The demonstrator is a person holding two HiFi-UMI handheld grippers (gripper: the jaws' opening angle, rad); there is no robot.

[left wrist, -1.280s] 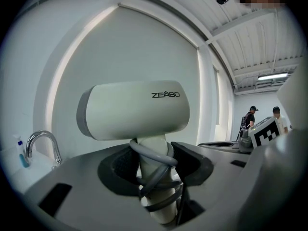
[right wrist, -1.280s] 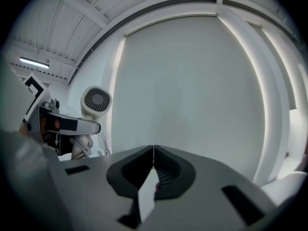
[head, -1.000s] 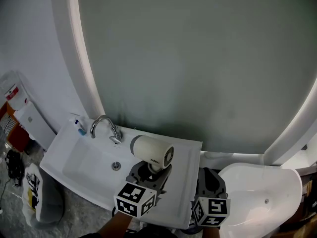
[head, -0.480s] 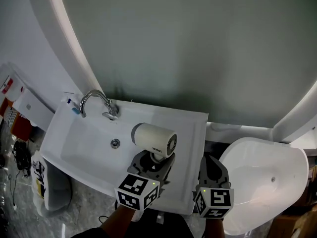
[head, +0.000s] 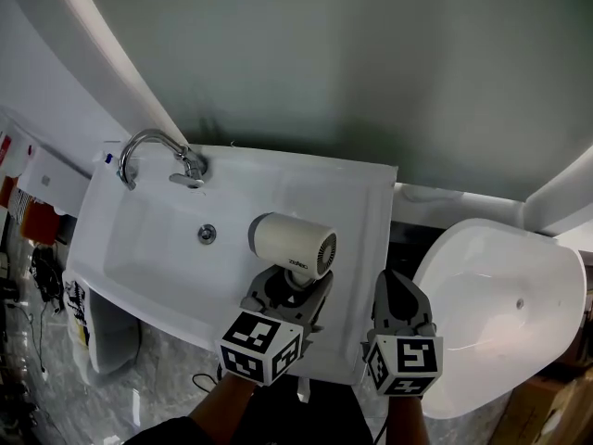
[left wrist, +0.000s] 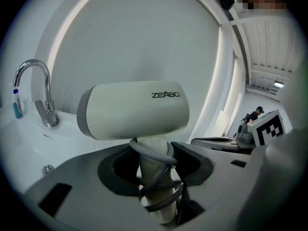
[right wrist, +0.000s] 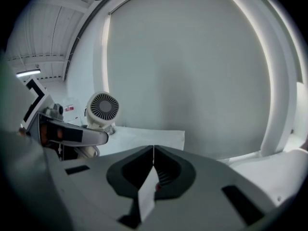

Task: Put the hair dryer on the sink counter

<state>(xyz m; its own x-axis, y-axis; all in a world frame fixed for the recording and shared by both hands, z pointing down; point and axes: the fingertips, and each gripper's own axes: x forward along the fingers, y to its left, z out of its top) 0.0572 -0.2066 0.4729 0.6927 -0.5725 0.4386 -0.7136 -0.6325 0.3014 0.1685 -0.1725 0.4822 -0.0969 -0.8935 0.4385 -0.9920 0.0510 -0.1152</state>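
Tap: a curved chrome tap [head: 153, 151] stands at the far left corner of the sink, in front of the large grey mirror panel [head: 324, 63] with its lit rim.
Sink counter: the white rectangular ceramic sink counter [head: 359, 202] lies in front of you, its round metal drain [head: 207, 234] left of centre and its flat strip on the right.
Hair dryer: the cream barrel-shaped hair dryer [head: 292, 244] hangs over the right half of the counter with its barrel level, its handle pointing down and its round grille end facing your right. Whether it touches the surface, you cannot tell.
Left gripper: your left gripper [head: 293, 286] has its jaws spread wide and pressed on the dryer's handle, which has a grey cord [left wrist: 154, 153] wound round it.
Right gripper: your right gripper [head: 400, 311] hovers just beside the counter's right edge, its jaws brought together with the tips meeting.
Far right: a white oval bowl-shaped fixture [head: 500, 304] sits beside the counter.
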